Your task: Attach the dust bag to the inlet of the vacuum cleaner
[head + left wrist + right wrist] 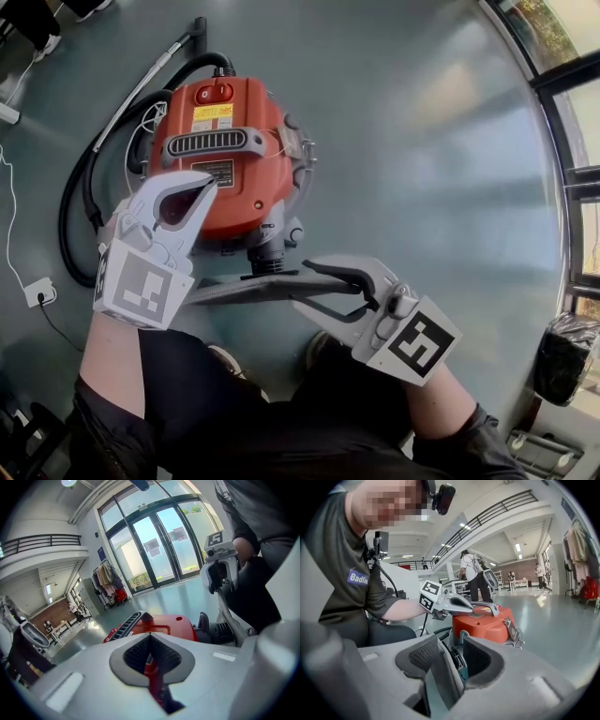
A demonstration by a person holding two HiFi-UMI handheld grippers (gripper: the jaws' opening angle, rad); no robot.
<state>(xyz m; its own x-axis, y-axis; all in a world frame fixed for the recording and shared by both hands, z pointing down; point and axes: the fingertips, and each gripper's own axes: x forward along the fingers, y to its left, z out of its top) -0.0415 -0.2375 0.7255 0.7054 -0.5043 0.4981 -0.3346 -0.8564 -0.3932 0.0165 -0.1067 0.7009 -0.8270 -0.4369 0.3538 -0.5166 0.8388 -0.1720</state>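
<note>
— L gripper (208, 183)?
— Jaws pressed together, nothing in them, up over the red vac (253, 178).
— R gripper (300, 283)?
— Clamps the grey dust bag (234, 289), held flat, just beside the vac's black inlet (265, 261).

My pale grey plastic left gripper (186, 200) and right gripper (306, 284) each carry a black-and-white marker cube (142, 289); I wear dark short sleeves (112, 427).

Your vac (234, 159): glossy orange plastic shell. Your dust bag (246, 288): matt grey woven cloth. Floor (422, 141): smooth, semi-gloss.
</note>
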